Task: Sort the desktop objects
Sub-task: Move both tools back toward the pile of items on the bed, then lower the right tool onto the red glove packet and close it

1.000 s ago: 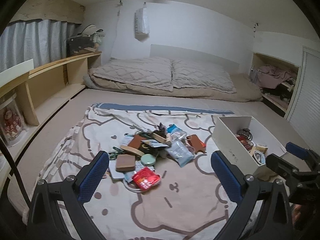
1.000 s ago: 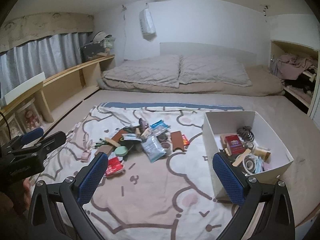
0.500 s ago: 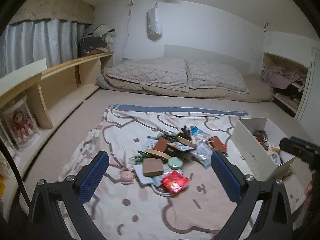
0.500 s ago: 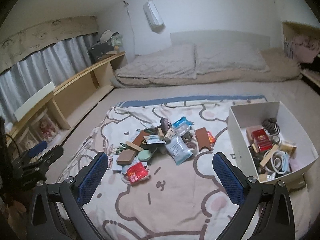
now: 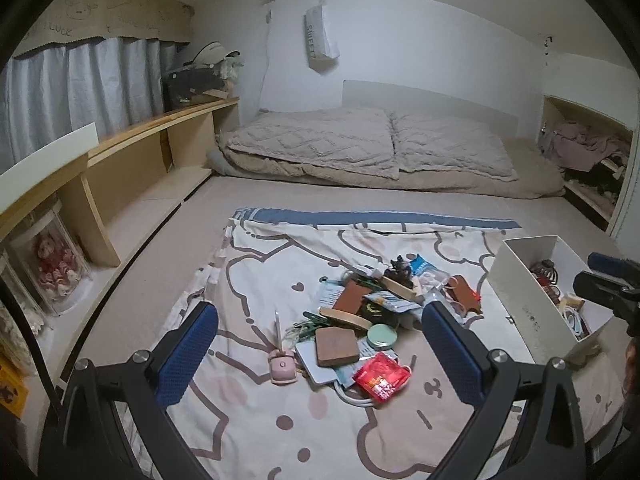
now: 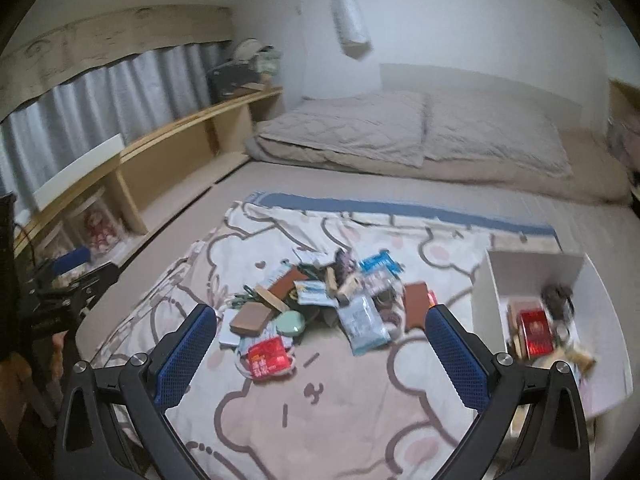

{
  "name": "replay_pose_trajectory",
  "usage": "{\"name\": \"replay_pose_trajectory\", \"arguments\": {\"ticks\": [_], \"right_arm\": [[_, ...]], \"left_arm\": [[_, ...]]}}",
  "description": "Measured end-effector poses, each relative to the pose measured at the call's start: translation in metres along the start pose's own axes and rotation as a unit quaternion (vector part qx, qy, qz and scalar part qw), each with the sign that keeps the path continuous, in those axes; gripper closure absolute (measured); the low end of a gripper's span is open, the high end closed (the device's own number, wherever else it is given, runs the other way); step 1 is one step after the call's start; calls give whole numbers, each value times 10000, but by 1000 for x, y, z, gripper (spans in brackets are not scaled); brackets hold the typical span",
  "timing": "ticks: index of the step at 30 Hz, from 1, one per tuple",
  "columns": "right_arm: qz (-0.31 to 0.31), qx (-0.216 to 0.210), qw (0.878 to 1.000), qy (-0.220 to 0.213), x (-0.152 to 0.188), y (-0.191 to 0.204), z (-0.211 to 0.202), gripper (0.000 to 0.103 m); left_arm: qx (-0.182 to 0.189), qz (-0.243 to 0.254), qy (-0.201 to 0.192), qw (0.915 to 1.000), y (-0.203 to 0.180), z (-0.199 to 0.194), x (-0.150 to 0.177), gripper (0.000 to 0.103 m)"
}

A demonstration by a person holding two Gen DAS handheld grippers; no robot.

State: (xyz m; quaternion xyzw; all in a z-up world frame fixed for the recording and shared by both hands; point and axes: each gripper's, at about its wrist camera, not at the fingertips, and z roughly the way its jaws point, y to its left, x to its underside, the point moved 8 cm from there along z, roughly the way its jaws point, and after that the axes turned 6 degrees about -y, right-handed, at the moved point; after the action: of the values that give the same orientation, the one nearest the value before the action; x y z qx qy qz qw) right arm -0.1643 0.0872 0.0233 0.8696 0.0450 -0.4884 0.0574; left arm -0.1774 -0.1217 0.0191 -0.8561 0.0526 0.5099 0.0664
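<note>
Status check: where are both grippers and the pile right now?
Left gripper open, empty, above the blanket. Right gripper open, empty. Pile untouched beside the white box. Nothing in the way.

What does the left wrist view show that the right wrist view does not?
Only the left wrist view shows the small pink object on the blanket and the open cupboard of clothes. Only the right wrist view shows the red packet inside the white box. Both share the pile with its round green tin, the box, the bedding, and open, empty tongs: left, right.
</note>
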Motion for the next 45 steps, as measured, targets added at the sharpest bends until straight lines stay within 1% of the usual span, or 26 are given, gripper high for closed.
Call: {"name": "replay_pose_trajectory", "arguments": {"ticks": [3, 6, 9, 13, 20, 25, 29, 32, 35, 37, 40, 45], "right_arm": [[-122, -186, 9997, -112, -6, 4, 10, 0], [-208, -367, 9991, -105, -6, 7, 23, 0], [-343, -407, 9985, -101, -1, 7, 37, 0], [-412, -507, 9979, 29, 12, 3, 57, 0], [-387, -601, 9968, 354, 32, -1, 99, 0], [-314, -597, 9961, 571, 45, -2, 124, 0], [-320, -591, 9938, 886, 64, 0, 140, 0], [-200, -611, 9908, 1189, 79, 2, 150, 0], [-170, -608, 9867, 1496, 97, 5, 160, 0], [-205, -560, 9841, 1675, 107, 4, 166, 0], [-201, -527, 9790, 1959, 121, 3, 175, 0], [-185, -460, 9737, 2224, 134, -1, 190, 0]], "left_arm": [[-126, -11, 0, 9999, 5, 7, -3, 1], [-202, -28, -42, 9998, 8, 15, -7, 1], [-153, -81, 39, 9998, 7, 27, -7, 1], [-63, -130, 206, 9997, 5, 43, 0, 1], [-59, -52, 508, 9987, 0, 77, 21, 1], [-35, -174, 688, 9975, -1, 91, 32, 1], [5, -396, 931, 9949, -1, 99, 41, 1], [34, -503, 1011, 9936, 0, 103, 48, 1], [14, -434, 1176, 9921, -2, 113, 59, 1], [76, -379, 1337, 9903, -5, 120, 69, 1], [89, -130, 1505, 9885, -10, 130, 84, 1], [236, 1, 1779, 9838, -17, 147, 103, 1]]}}
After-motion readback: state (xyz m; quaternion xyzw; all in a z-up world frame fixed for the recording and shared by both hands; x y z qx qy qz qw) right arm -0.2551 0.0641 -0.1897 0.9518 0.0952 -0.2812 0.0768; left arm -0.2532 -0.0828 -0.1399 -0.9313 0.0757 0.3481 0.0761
